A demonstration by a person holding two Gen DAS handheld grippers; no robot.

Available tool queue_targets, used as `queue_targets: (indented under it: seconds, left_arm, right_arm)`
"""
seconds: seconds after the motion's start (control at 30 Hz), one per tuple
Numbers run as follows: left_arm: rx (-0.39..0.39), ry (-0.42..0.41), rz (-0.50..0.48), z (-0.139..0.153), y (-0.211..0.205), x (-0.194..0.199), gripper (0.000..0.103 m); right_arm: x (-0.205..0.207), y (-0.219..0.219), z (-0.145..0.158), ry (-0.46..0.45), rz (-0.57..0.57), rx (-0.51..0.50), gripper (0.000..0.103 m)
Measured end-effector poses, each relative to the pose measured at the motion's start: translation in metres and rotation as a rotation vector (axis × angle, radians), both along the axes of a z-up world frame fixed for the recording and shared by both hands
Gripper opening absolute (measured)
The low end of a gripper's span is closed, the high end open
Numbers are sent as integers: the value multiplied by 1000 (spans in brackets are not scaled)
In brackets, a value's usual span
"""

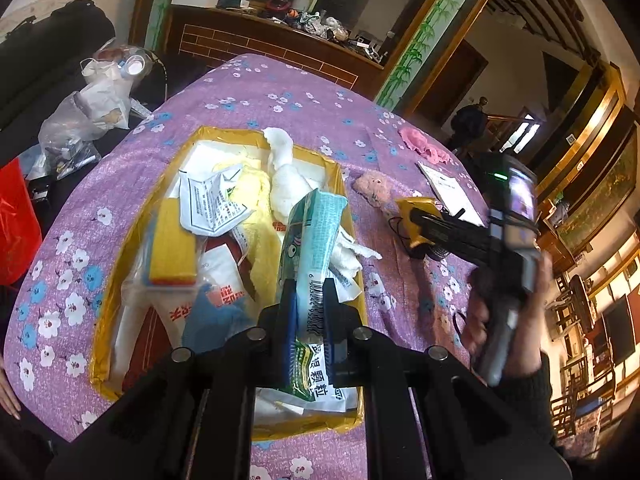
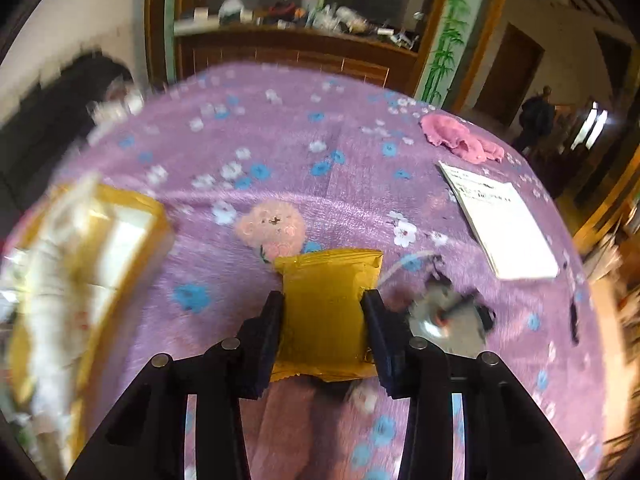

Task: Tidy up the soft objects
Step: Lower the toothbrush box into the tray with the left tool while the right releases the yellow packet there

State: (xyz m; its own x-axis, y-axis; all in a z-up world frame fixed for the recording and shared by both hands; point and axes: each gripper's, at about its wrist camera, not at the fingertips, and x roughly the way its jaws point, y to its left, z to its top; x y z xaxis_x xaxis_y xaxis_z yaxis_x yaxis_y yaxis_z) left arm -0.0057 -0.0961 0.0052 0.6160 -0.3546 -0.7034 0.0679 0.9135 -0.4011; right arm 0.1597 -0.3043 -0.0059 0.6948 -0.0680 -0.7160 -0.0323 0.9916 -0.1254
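Note:
My left gripper [image 1: 307, 292] is shut on a teal and white printed packet [image 1: 314, 236] and holds it over the yellow-lined cardboard box [image 1: 224, 133]. The box holds white cloths, a yellow towel, a yellow sponge and paper packets. My right gripper [image 2: 325, 300] is shut on a yellow foil packet [image 2: 326, 312] above the purple flowered cloth [image 2: 280, 144]; it also shows in the left wrist view [image 1: 416, 216]. A pink bear plush [image 2: 272, 226] lies just beyond the packet. A pink cloth [image 2: 460, 140] lies at the far right.
A white booklet [image 2: 500, 224] lies right of the pink bear plush. A small dark gadget with a cord [image 2: 444, 316] lies by my right gripper. Plastic bags [image 1: 88, 108] sit off the table's left. A cluttered wooden counter [image 1: 280, 24] stands behind.

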Motion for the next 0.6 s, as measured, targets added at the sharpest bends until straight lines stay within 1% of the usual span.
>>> queue_targets:
  seconds: [0.07, 0.13, 0.17, 0.27, 0.47, 0.6]
  left_arm:
    - [1, 3, 0, -1, -1, -1, 9]
    - [5, 0, -1, 1, -1, -3, 9]
    - [5, -1, 3, 2, 0, -5, 9]
    - [0, -10, 11, 8, 4, -8, 9]
    - [15, -48, 66, 23, 22, -12, 9]
    - [45, -49, 94, 26, 29, -3, 9]
  right_arm:
    - [-22, -10, 4, -5, 31, 109, 39]
    - [-44, -14, 2, -8, 66, 202, 39]
    - [-53, -16, 2, -13, 79, 232, 40]
    - [-76, -14, 1, -28, 131, 293, 40]
    - [-95, -13, 9, -34, 233, 387, 40]
    - [-88, -4, 15, -48, 266, 370, 40]
